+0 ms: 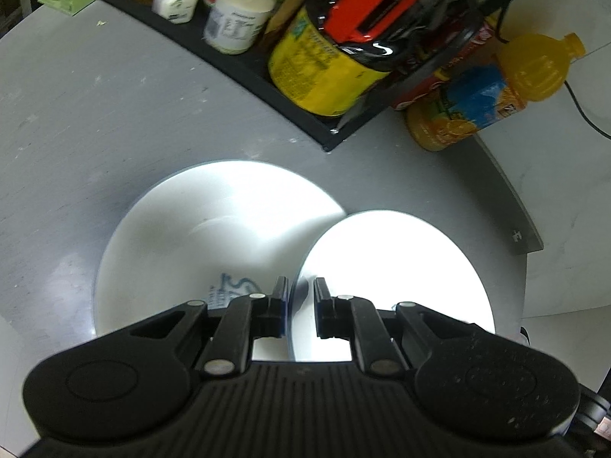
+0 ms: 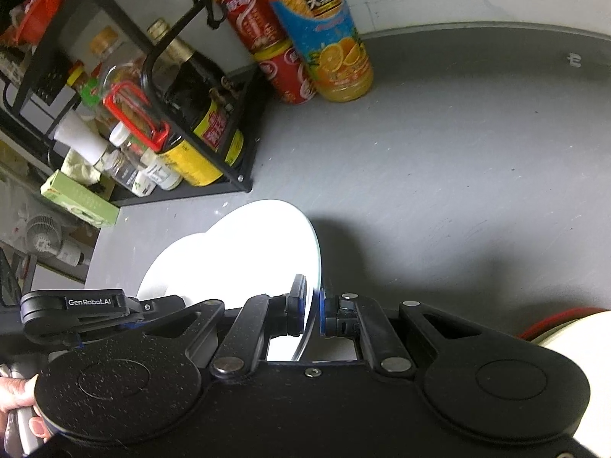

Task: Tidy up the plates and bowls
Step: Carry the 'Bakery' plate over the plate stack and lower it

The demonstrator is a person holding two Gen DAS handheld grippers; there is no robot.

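A grey, scuffed surface [image 1: 114,114] is carrying a black rack [image 2: 214,175] crowded with bottles and jars, standing against a pale wall. Beside the rack one orange juice bottle [image 2: 328,38] and two stacked red cans [image 2: 275,49] are standing. Glare is washing out both white plates, hiding rim detail. The left tool [image 1: 299,294] is pinching the small plate [image 1: 401,274] by its near edge, overlapping the large plate [image 1: 198,236], whose blue mark is half hidden. The right tool [image 2: 314,305] is clamping the same small plate's rim. Two plates, two tools; a hand [image 2: 19,400] is showing at the frame edge.
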